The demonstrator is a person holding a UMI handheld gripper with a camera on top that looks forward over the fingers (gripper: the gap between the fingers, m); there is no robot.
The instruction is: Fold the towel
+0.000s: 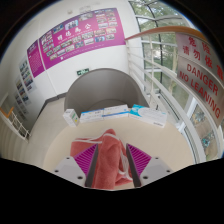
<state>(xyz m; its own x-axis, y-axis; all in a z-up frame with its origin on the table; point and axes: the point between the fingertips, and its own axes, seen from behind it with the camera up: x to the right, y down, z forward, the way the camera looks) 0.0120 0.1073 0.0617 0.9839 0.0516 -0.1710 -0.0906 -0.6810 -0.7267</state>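
A pink towel [112, 158] is bunched between my two fingers and hangs up off the pale tabletop [50, 150]. My gripper [112, 168] is shut on the towel: the pink pad [88, 157] presses on its left side and the other pad on its right side. A fold of the towel spreads out to the left just beyond the fingers. The part of the towel below the fingers is hidden.
A grey curved chair back [105, 90] stands beyond the table's far edge. A light blue and white thing [108, 113] lies at the far edge. A wall with posters [75, 40] is at the back, and windows with red signs [195, 70] are at the right.
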